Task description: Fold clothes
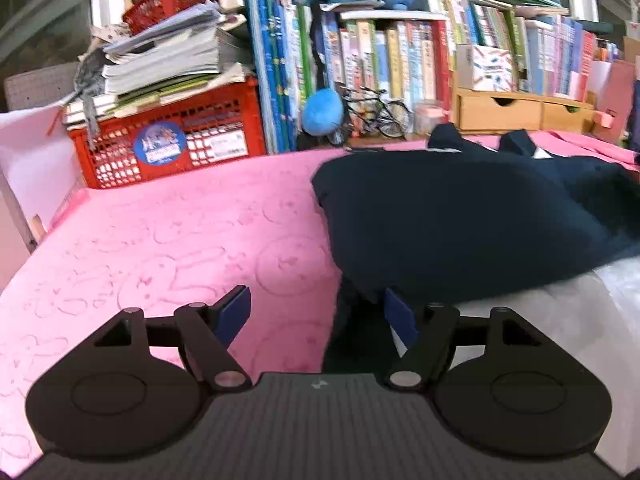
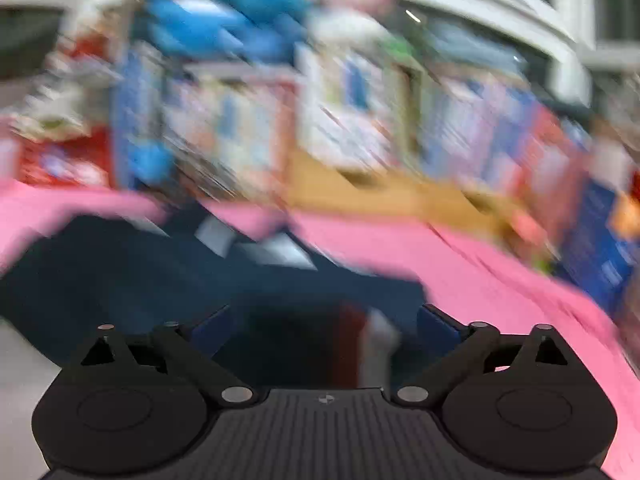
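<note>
Pink patterned cloth (image 1: 152, 232) covers the counter at the left, bare up to the red crate (image 1: 168, 140) stacked with papers at its far edge. Right of centre lies the navy garment (image 1: 460, 216), bunched in a thick mound with something white (image 1: 580, 304) showing under its near right edge.

Left tongs (image 1: 318, 316) stand open at the garment's near left corner; the right pad sits at or under the dark hem, the left pad over bare pink, and nothing is pinched. In the right wrist view, heavily blurred, the right tongs (image 2: 324, 324) are spread wide over the same navy fabric (image 2: 160, 280), with nothing between the pads.

With neither side holding, the mound could slump or its hem spring open. A pad still caught under the hem could drag the corner along. Closing here might also catch the pink cloth together with the garment.
</note>
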A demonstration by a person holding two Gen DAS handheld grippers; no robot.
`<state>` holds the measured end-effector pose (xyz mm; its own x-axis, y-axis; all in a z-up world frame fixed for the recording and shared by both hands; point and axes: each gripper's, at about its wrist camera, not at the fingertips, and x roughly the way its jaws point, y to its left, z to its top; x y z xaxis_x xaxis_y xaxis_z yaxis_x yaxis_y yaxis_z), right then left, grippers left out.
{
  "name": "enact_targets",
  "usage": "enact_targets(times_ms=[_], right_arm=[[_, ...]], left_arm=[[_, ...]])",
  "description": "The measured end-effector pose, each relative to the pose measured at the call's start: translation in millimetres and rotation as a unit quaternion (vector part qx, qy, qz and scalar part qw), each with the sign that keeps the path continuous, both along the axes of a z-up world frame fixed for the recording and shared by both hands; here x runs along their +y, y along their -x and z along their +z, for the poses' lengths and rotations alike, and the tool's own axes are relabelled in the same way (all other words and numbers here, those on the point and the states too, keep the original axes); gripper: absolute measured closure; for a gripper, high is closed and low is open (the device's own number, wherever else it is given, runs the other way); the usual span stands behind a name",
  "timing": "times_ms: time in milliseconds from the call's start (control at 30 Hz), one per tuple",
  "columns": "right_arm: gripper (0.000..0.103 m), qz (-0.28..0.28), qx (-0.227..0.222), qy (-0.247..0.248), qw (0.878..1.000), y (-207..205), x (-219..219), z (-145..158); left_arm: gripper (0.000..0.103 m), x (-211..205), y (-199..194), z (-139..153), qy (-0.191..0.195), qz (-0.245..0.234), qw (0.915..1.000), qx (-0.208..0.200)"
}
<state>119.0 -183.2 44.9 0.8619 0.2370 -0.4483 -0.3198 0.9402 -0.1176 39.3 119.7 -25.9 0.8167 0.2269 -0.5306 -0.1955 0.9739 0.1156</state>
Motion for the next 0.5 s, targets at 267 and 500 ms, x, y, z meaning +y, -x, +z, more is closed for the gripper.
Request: enact_targets(times_ms=[267,500], right_arm=[[0.043,0.232,0.03,0.049,0.971,-18.0,210.4,-7.4],[0.023,0.194,0.062,0.131,0.97,-107.6,307.9,-63.5]], left_arm=[[0.022,18.7,-3.5,-18.7,0.047,0.04,0.9979,0.02],[0.019,15.8,-4.1,-20.4,0.038,0.044,0.9981,0.022]])
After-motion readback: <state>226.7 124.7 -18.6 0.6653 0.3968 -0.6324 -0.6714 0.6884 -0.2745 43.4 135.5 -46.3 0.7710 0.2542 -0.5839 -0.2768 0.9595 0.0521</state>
